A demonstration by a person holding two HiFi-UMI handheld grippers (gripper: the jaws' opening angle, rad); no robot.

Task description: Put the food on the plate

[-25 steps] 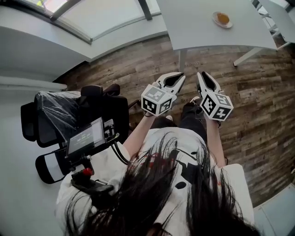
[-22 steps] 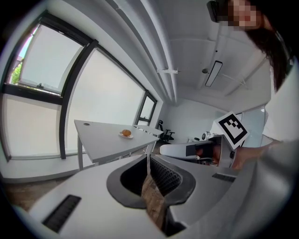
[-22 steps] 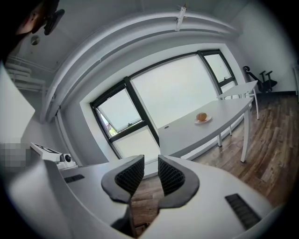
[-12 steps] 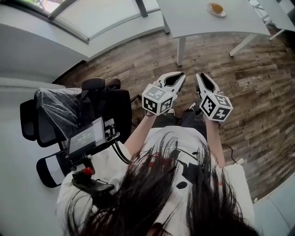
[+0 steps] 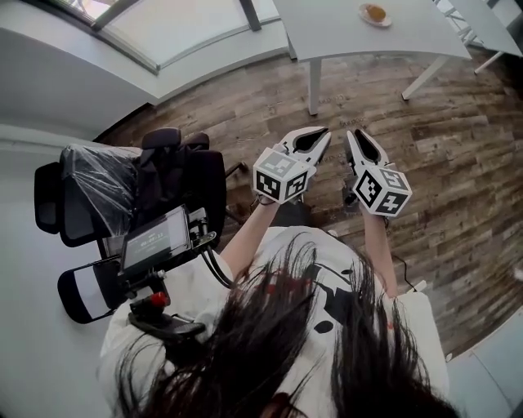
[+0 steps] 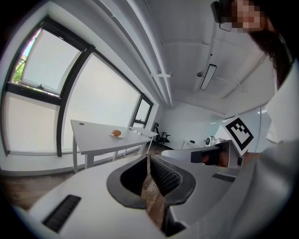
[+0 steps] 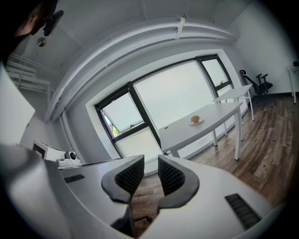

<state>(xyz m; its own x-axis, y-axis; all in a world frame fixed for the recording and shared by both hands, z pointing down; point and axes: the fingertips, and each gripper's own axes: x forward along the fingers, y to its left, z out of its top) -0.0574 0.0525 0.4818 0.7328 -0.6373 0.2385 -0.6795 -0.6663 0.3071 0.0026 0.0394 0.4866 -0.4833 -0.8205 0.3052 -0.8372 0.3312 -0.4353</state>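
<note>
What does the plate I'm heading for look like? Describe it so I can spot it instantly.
Ahead, across the wood floor, a long white table stands in front of the big window. On its top sits a small white plate carrying a round orange-brown piece of food. It is the only dish on that tabletop.

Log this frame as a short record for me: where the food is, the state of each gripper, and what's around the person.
food: orange-brown piece, sitting on a small plate
plate location: white table, well ahead of the person
left gripper: jaws together, nothing held
right gripper: jaws together, nothing held
contact with food: none; both grippers are over the wooden floor, short of the table
nearby: black office chair on the person's left
</note>
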